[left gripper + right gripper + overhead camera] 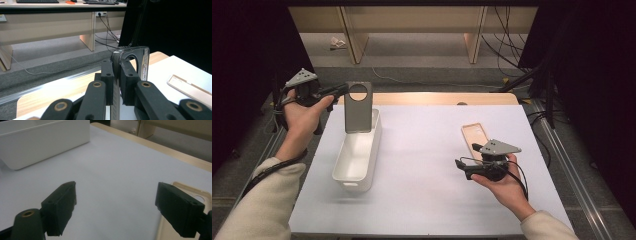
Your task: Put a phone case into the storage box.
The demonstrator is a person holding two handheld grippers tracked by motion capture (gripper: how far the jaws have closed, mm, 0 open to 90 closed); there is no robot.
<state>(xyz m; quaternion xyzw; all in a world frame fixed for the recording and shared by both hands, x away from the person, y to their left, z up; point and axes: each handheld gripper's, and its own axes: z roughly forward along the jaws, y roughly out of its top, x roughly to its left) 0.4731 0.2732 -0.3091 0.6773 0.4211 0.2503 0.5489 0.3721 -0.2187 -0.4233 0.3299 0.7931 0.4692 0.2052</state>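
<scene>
Left gripper (116,82): two black jaws closed on the edge of a grey phone case with a round hole (140,62), held upright.
Right side: a beige flat phone case (190,87) lies on the white table surface (162,72).
Background: wooden desks (50,22), grey floor, black cables (107,27).

The high view looks forward and down over the whole white counter (427,165). The left gripper view faces across the counter's far edge toward the floor. The right gripper view sits low and close, sharing the white bin (37,142) and beige case (474,137).
</scene>
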